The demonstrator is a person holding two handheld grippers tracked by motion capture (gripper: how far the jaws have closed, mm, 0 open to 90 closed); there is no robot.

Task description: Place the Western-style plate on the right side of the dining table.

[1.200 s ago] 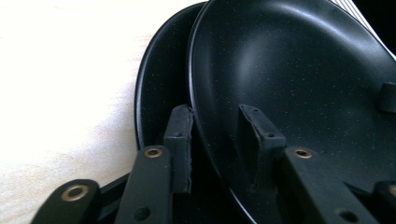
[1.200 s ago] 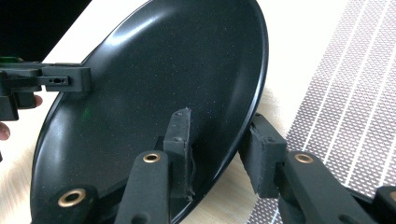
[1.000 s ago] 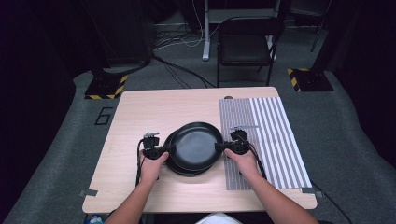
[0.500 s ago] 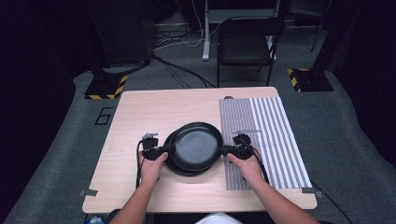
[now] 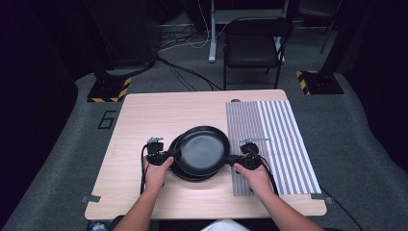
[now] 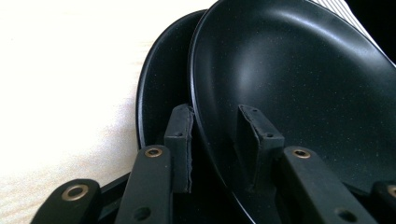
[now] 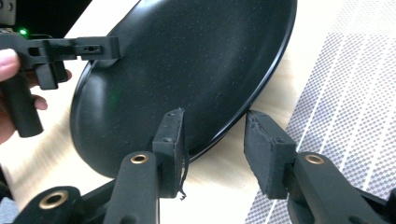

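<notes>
Two black plates sit stacked at the table's near middle. The top plate (image 5: 202, 149) (image 6: 303, 84) (image 7: 187, 60) lies shifted right over the lower plate (image 5: 176, 169) (image 6: 163, 88). My left gripper (image 5: 174, 154) (image 6: 215, 140) is shut on the top plate's left rim, one pad under it and one on its inner face. My right gripper (image 5: 231, 159) (image 7: 215, 149) straddles the right rim. Its jaws have just been opening, and the right pad (image 7: 266, 149) stands clear of the rim, so it is open.
A grey striped mat (image 5: 274, 139) (image 7: 345, 93) covers the right part of the wooden table (image 5: 154, 115), close beside the right hand. A black chair (image 5: 252, 48) and floor cables stand beyond the far edge.
The right hand has drawn slightly to the right and its jaws have widened around the plate's rim. The left hand and the plates have stayed put.
</notes>
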